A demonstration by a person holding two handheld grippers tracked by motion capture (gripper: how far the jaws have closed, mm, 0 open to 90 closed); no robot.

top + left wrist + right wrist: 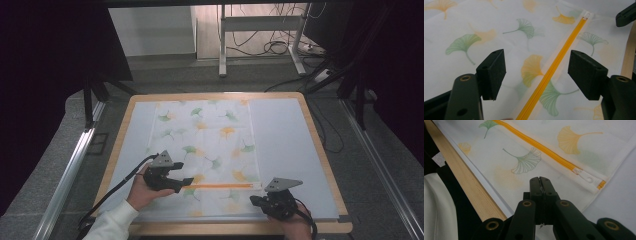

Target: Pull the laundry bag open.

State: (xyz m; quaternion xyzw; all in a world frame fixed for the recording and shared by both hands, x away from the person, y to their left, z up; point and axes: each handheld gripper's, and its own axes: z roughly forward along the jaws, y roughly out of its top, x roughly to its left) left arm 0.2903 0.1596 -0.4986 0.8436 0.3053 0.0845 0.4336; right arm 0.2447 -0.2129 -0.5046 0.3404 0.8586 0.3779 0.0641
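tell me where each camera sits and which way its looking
High view: above the person's side of the table, looking forward and down on the ginkgo-print bag; both hands and forearms show, with left tongs and right tongs.
Left gripper view: rides the left tongs, looking down between the open jaws at the bag.
Right gripper view: rides the right tongs, jaws shut, looking along the bag's near edge.
Shared: all three show the orange zipper.
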